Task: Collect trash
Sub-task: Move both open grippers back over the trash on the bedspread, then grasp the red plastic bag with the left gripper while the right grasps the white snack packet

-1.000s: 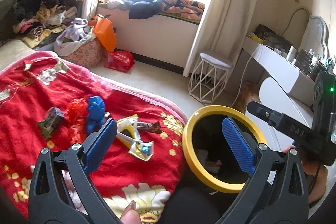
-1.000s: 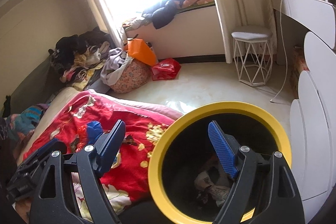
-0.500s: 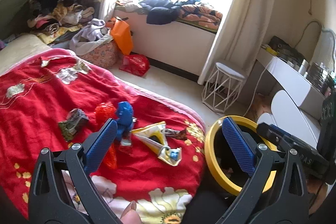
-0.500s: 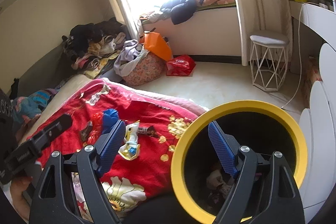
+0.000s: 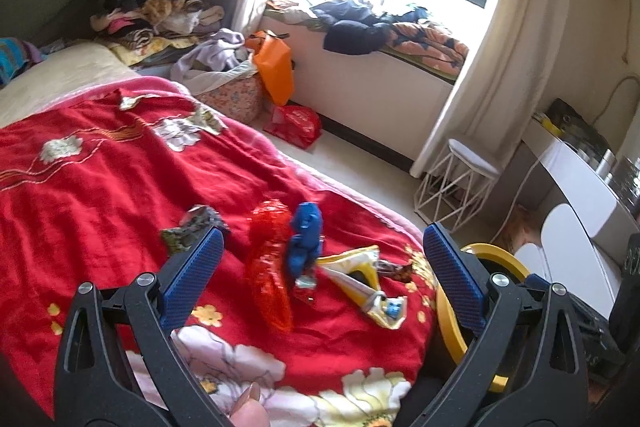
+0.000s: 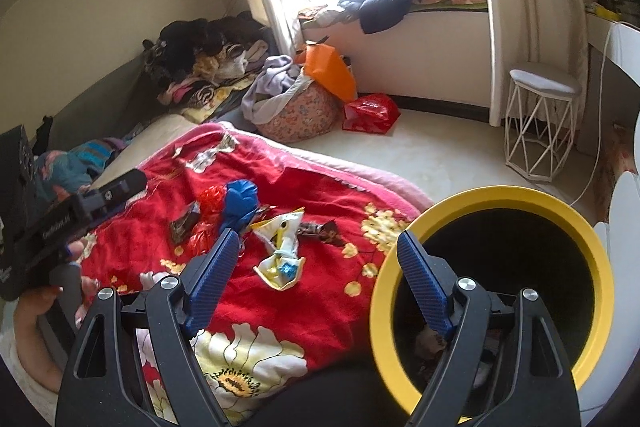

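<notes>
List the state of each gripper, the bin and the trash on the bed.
left gripper: open, empty
right gripper: open, empty
yellow-rimmed bin: upright, some trash inside
blue wrapper: crumpled, on the blanket
red wrapper: crumpled, beside the blue one
yellow wrapper: torn open, lying flat

1. The round black bin with a yellow rim (image 5: pixel 486 255) is mostly hidden behind the left gripper's blue-padded fingers (image 5: pixel 448 271).
2. Crumpled scraps deep inside the bin (image 6: pixel 430 341) are too dark to identify.
3. The small dark wrapper (image 6: pixel 320 229) on the red floral blanket (image 6: pixel 256 307) is too small to read.
</notes>
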Tool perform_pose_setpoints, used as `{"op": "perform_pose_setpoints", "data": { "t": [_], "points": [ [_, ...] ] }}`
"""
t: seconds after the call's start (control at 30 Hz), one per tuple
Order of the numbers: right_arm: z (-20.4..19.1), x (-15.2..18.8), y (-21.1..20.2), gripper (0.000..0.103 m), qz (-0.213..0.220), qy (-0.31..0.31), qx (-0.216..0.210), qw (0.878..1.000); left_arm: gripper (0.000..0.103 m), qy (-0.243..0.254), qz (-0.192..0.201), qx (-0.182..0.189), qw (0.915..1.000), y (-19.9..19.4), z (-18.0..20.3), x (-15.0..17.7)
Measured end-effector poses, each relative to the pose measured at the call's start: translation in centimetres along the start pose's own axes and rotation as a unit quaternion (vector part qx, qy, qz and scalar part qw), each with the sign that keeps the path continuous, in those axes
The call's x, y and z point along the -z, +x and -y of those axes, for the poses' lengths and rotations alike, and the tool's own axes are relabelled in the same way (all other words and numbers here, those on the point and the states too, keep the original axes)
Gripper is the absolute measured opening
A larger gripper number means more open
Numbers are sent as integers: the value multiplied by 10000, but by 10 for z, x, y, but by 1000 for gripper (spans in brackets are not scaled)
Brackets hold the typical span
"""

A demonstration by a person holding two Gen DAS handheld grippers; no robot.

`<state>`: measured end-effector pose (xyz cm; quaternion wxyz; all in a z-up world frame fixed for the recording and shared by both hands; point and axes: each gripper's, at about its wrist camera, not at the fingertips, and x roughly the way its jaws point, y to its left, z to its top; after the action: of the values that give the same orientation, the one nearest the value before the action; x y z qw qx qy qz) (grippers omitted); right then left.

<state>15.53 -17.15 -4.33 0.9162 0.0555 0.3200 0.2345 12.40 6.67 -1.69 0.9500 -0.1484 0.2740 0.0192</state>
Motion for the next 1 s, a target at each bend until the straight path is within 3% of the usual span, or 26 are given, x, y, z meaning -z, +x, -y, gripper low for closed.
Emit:
{"op": "perform_pose_setpoints", "data": {
  "t": [0.27, 0.5, 0.8, 1.0],
  "points": [
    [-18, 11, 27, 79, -320, -322, -88, 9989, 92, -218, -124, -253, 9994, 8, -27, 4],
    [-29, 21, 60, 79, -690, -627, -98, 9956, 91, -426, -536, -300, 9972, 29, -47, 19],
    [-38, 32, 101, 79, -1063, -895, -65, 9903, 64, -540, -1048, -88, 9930, 55, -54, 37],
    [-32, 33, 124, 78, -1261, -754, -7, 9891, 48, -595, -1292, 26, 9898, 70, -54, 47]
  ]
}}
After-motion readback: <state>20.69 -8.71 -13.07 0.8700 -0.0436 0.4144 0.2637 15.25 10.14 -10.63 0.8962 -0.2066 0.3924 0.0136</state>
